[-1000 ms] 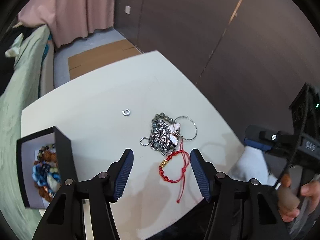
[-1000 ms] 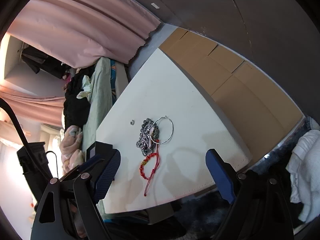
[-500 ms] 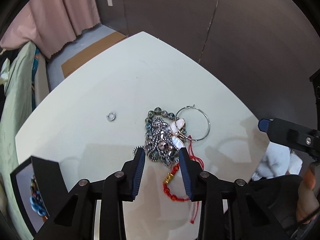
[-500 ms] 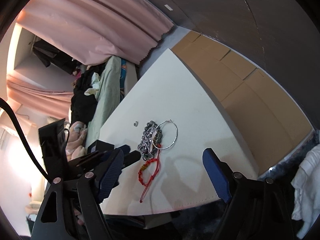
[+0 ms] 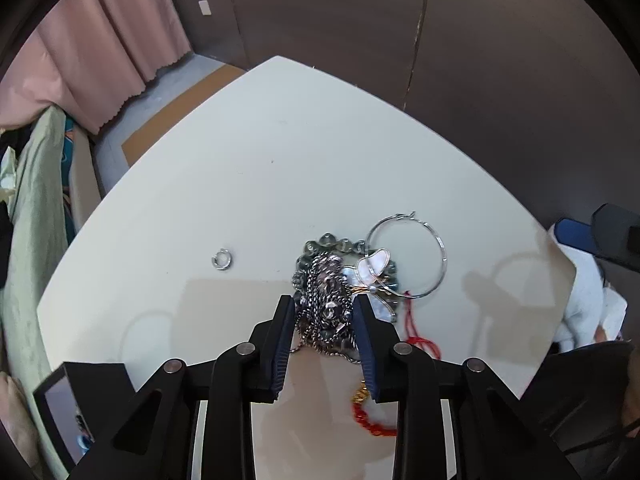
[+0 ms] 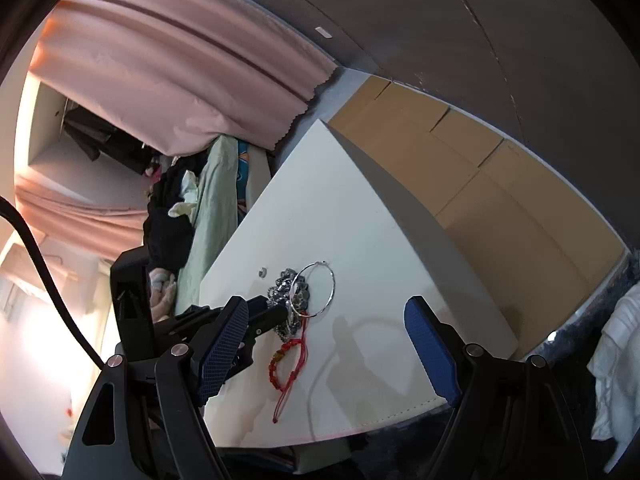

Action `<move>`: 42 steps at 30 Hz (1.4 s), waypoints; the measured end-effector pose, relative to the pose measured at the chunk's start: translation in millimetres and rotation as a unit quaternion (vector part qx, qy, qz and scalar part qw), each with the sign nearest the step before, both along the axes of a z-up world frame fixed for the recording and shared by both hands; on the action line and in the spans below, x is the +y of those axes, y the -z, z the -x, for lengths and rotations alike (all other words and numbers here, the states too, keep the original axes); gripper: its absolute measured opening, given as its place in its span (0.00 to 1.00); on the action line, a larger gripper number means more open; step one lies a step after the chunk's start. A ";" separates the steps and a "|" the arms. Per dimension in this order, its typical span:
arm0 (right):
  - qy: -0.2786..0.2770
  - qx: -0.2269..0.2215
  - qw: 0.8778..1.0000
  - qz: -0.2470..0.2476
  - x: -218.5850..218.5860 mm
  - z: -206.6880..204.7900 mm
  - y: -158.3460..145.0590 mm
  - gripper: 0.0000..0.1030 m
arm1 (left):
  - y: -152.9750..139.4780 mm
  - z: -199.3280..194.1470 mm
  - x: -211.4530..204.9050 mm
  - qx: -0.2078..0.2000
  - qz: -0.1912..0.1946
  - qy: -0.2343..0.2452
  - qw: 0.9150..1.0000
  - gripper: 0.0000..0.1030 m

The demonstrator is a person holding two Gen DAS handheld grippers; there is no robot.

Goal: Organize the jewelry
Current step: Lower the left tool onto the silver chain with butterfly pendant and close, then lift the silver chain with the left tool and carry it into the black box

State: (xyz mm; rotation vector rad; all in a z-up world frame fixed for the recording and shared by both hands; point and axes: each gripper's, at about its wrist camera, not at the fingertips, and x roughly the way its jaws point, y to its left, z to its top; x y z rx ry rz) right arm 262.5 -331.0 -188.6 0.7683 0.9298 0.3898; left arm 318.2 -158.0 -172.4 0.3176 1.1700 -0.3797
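A: Since the grab turns on it, where does the silver chain tangle [image 5: 326, 308] lie?

B: Near the desk's [image 5: 260, 184] near edge, toward the right-hand corner, in one heap with a grey bead bracelet [image 5: 332, 242] under it, a pale butterfly pendant [image 5: 374, 266] beside it and a wire hoop [image 5: 406, 256] overlapping on the right. A red cord bracelet [image 5: 372, 420] trails toward the near edge. A small ring [image 5: 221, 259] sits apart, toward the left edge.

A: Long axis?

B: Roughly from near edge to far edge, in line with the left gripper [image 5: 322, 308], which points steeply down onto it.

A: Jaw state?

B: Jaws have just been closing; they are narrow, one either side of the chain. Whether the pads already press the links I cannot tell.

A: Nearer hand?

B: Left, clearly. The right gripper [image 6: 326, 312] hangs back beyond the near edge, spread wide, holding nothing.

A: Risk, as judged?

B: Neighbouring pieces may lift together.
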 end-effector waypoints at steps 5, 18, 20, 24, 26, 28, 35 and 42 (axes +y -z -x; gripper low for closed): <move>0.003 0.002 1.000 -0.003 0.8 3.0 1.0 0.80 | 3.8 3.8 -6.7 0.000 -0.039 0.033 0.999 0.29; 0.003 0.014 1.000 -0.004 4.1 1.9 4.4 0.80 | -5.7 10.4 -19.6 -0.037 -0.066 0.065 0.995 0.21; 0.004 0.016 1.000 -0.008 3.7 1.6 5.9 0.80 | -14.8 12.6 -14.1 -0.041 -0.043 0.057 0.997 0.05; 0.000 0.016 1.000 -0.004 6.6 0.9 6.1 0.80 | -28.1 12.6 -2.7 -0.041 -0.011 0.040 0.998 0.05; -0.001 0.015 1.000 0.000 8.5 1.1 5.1 0.80 | -33.6 12.2 5.2 -0.039 0.004 0.028 0.999 0.05; -0.001 0.013 1.000 0.003 9.4 1.6 4.1 0.80 | -38.5 12.3 10.7 -0.041 0.017 0.019 0.999 0.05; 0.002 0.009 1.000 -0.006 7.7 2.1 2.4 0.80 | -68.5 13.7 21.9 -0.063 0.062 -0.009 0.996 0.05; -0.021 -0.006 1.000 0.021 23.8 -3.0 -10.6 0.80 | -115.1 18.1 36.7 -0.101 0.099 -0.028 0.990 0.04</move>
